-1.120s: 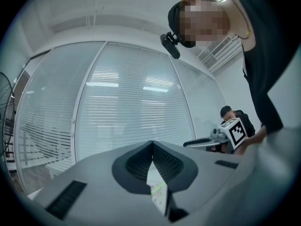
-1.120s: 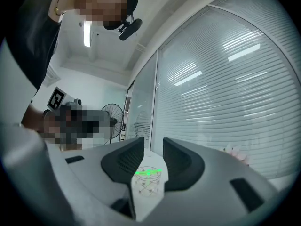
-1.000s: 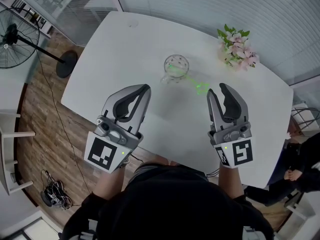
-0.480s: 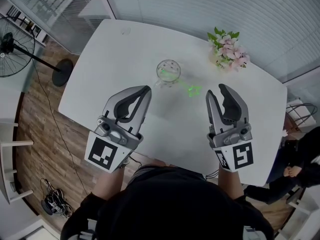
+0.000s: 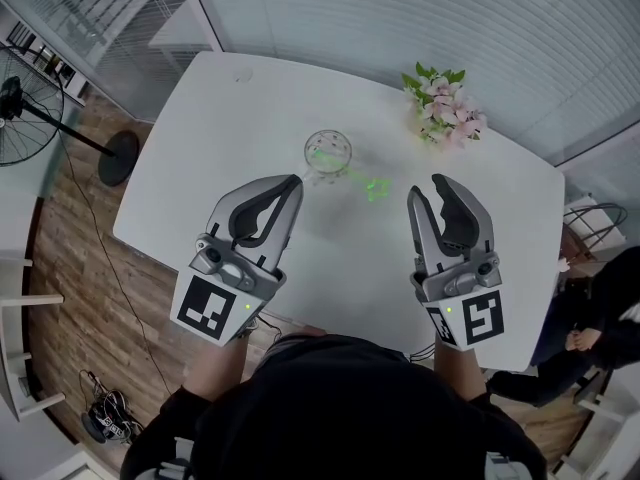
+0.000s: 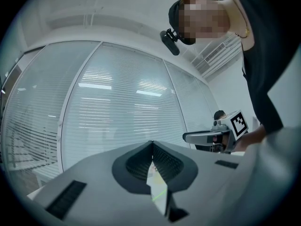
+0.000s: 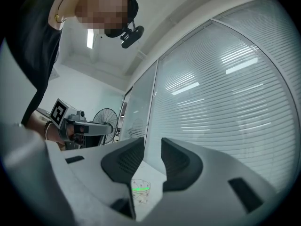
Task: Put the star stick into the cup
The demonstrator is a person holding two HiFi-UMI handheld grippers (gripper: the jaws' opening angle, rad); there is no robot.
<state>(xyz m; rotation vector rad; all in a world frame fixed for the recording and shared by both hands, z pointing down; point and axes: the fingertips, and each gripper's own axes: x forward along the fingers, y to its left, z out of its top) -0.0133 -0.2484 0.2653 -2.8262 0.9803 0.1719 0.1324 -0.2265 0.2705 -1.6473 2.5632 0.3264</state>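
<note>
Star stick (image 5: 375,186): green, star end flat on white table (image 5: 250,108), other end at glass cup (image 5: 327,153); inside or behind, cannot tell. Left gripper (image 5: 290,181): jaws pressed together, empty. Right gripper (image 5: 427,188): jaws slightly spread, empty. Flowers (image 5: 440,108) at far edge.

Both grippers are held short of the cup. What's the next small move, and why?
Probably ease the right gripper forward, left and down toward the star stick. Its fingers stand apart with nothing between them, and the green star end shows just ahead of them, beside the cup. The left gripper has its fingers closed together, so it looks less ready.
</note>
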